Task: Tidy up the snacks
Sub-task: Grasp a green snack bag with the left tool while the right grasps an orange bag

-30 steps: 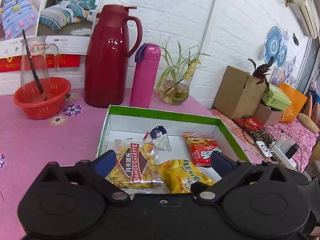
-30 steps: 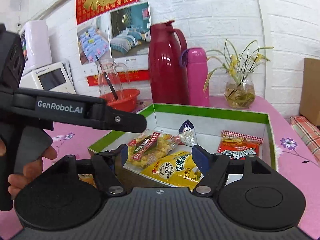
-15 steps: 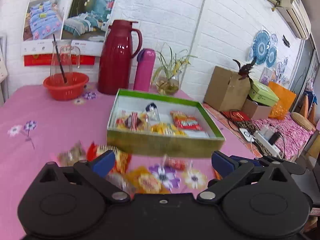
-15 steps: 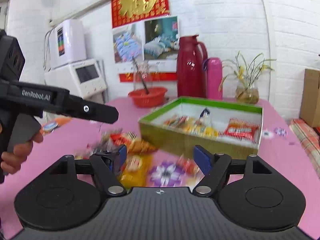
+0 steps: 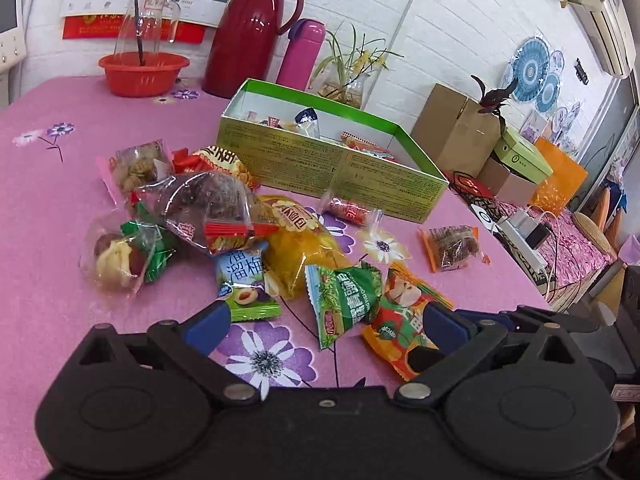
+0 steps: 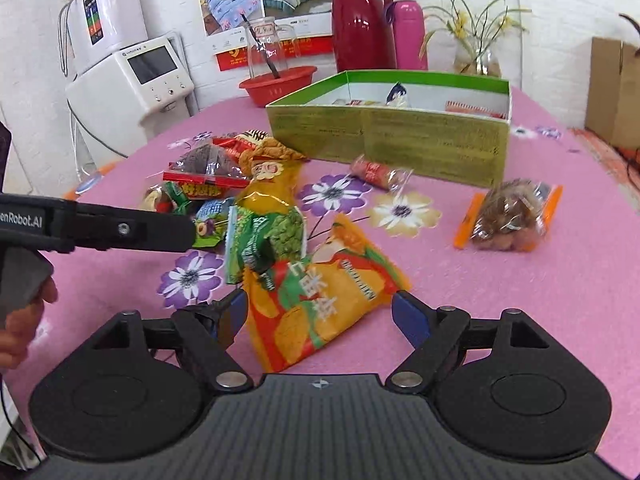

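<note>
Pink flowered tablecloth carries a loose heap of snack packets in front of the green box, which already holds a few. My right gripper is spread wide around the orange chip bag, fingers clear of it. My left gripper gapes empty over the green packet.

snack pile on table | box behind pile | thermos behind box
</note>
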### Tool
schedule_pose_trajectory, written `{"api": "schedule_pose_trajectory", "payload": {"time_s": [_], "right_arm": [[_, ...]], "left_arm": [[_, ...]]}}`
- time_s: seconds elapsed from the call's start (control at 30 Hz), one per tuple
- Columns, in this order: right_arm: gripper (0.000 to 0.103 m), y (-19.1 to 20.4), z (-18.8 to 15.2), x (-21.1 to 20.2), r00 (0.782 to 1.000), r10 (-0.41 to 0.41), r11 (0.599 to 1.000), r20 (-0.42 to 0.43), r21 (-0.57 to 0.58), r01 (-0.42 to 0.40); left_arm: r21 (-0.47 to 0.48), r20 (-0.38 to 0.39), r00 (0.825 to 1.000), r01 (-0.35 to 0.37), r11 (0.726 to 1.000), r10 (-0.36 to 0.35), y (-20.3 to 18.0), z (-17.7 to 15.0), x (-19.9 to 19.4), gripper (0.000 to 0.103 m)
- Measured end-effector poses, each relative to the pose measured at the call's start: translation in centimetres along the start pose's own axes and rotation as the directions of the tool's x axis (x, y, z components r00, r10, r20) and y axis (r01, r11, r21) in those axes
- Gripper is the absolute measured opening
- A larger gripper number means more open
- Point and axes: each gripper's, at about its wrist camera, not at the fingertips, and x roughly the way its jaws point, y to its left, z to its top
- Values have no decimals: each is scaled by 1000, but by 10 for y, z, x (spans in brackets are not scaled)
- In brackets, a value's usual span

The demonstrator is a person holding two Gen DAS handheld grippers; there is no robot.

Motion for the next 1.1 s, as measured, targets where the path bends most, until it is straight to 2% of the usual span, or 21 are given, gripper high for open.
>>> {"api": "schedule_pose_trajectory", "payload": {"time_s": [0.17,0.27,0.43,0.6,0.8,0.87,0.93,1.1], "right_arm": [[103,6,6,15,998,-55,997,21,48,54],[103,9,6,22,994,-102,994,26,-28,102],[99,4,-6,7,997,-82,982,14,-168,83],[103,-12,-15,-11,994,-111,986,1,-123,110],[103,-13,-16,-10,993,-120,986,12,-118,120],[103,-12,-14,-6,992,-123,984,17,-125,124],[99,-11,-14,-5,992,-122,983,23,-137,124],[87,-10,-13,-10,993,-108,980,38,-164,113]], "left_arm": [[4,13,1000,15,1000,-15,-4,4,7,103],[7,6,1000,25,1000,-25,-5,6,11,103],[19,-13,1000,28,999,-28,-7,8,21,103],[14,-55,998,32,999,-31,-13,7,43,103],[45,-83,997,7,999,-4,-21,6,67,103],[85,-71,997,-25,996,31,-23,4,67,89],[114,-64,996,-56,992,63,-23,3,65,45],[79,-87,996,-17,997,24,-15,1,55,43]]}}
